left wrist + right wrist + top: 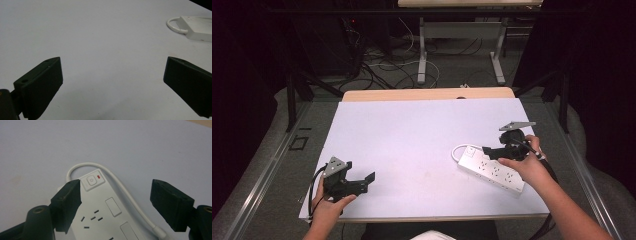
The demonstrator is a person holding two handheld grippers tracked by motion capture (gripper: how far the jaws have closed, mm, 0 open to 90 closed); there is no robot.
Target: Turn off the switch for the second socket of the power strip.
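Seemingly early on: the right hand-held gripper (115, 205) is hovering wide open over the power strip (490, 169), gripping nothing, while the left hand-held gripper (112, 85) is waiting, jaws wide, above the bare bench (412, 135).

In the right gripper view the power strip (105, 207) runs off the bottom edge, one corner hidden behind a jaw. In the left gripper view the frame's right edge crops it, and its sockets are too blurred to make out.
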